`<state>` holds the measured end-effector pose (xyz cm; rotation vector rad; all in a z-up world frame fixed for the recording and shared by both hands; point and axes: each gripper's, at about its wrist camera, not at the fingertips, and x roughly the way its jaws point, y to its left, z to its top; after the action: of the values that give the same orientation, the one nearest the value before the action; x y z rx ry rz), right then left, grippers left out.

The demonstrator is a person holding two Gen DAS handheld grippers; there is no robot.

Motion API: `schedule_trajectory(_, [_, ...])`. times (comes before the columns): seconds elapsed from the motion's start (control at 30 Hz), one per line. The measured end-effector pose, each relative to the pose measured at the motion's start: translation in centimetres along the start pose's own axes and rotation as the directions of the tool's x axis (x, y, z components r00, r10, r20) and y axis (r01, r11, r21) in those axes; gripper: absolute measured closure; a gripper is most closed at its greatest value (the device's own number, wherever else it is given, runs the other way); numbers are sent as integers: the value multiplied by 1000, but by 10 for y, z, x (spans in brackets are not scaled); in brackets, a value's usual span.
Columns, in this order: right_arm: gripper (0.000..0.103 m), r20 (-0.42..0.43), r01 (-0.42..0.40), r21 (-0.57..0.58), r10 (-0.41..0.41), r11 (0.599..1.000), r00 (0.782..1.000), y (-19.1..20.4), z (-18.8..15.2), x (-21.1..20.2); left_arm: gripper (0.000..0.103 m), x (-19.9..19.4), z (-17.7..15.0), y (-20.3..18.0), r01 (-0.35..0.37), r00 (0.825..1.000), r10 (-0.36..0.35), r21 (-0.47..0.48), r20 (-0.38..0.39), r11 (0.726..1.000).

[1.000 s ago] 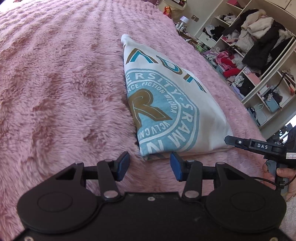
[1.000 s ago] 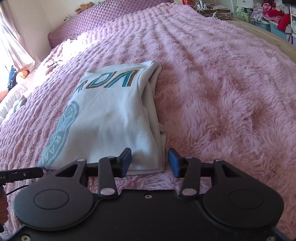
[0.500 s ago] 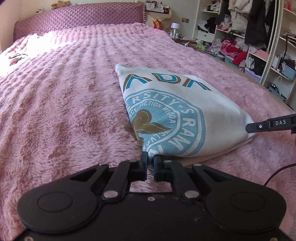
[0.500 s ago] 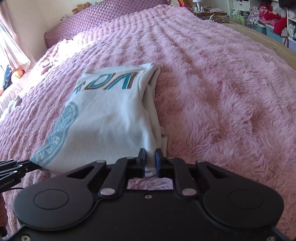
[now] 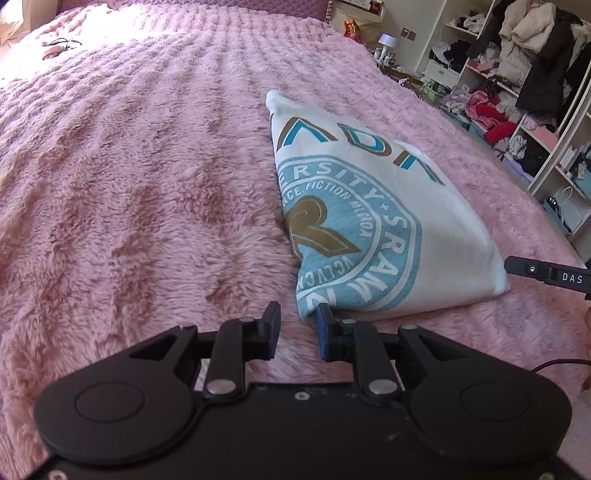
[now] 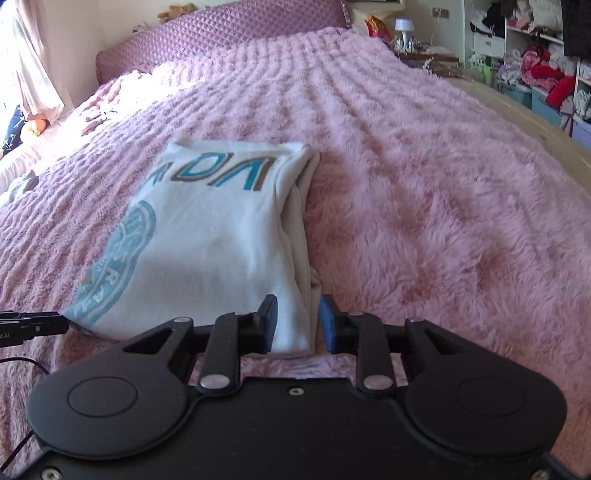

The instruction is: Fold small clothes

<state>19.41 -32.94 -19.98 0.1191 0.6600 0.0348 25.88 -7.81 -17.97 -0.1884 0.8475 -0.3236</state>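
Note:
A folded white T-shirt (image 5: 369,221) with a blue round print and blue-brown letters lies on the pink fluffy bedspread (image 5: 147,184). My left gripper (image 5: 298,332) sits at its near left corner. Its jaws are opening, with only bedspread between them, and the shirt corner rests against the right pad (image 5: 323,332). My right gripper (image 6: 297,325) is at the shirt's (image 6: 214,251) near right corner. Its jaws are opening too, the layered shirt edge lies between them, and the pads do not press it. Each gripper's tip shows at the edge of the other view.
A purple quilted headboard (image 6: 229,33) stands at the far end of the bed. Open shelves crammed with clothes (image 5: 524,74) line the right side, with a small lamp (image 6: 404,27) on a bedside table. The bed's right edge (image 6: 535,122) runs alongside.
Both grippers stood open a second ago, shut at the shirt's near corners half a second ago, and have parted again. The shirt lies folded as before.

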Motion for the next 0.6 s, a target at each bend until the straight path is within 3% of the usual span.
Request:
schedule_trajectory(0.07, [77,68,-56,-2,56,998,996,8,10,-3,84,-12,11,-5,75,996,-72,-45,61,996])
schedule_trajectory(0.13, [76,111,-104,-13,105,994,988,17,17,3,67,-10,23,-15,145,985,-138,-56,102,988])
schedule_trajectory(0.17, [76,122,-116,-22,117,993,986,22,21,10,65,-6,26,-20,168,980,-162,-47,118,985])
schedule_trajectory(0.27, [76,109,-130,-13,131,991,985,26,23,37,64,30,30,-27,147,987,-143,-57,69,987])
schedule_trajectory(0.33, [79,34,-78,11,78,997,996,22,20,60,73,55,23,-20,105,994,-104,-72,13,992])
schedule_trajectory(0.43, [79,17,-120,73,119,990,993,10,10,68,78,67,14,-6,142,990,-141,-105,15,984])
schedule_trajectory(0.5, [79,13,-127,49,126,991,992,10,13,64,78,61,17,0,179,984,-179,-136,18,974])
schedule_trajectory(0.57, [78,15,-164,60,164,985,986,5,21,57,68,50,27,11,248,969,-246,-196,36,949])
schedule_trajectory(0.6, [75,31,-187,71,185,980,982,0,24,53,46,45,32,17,265,964,-261,-224,49,938])
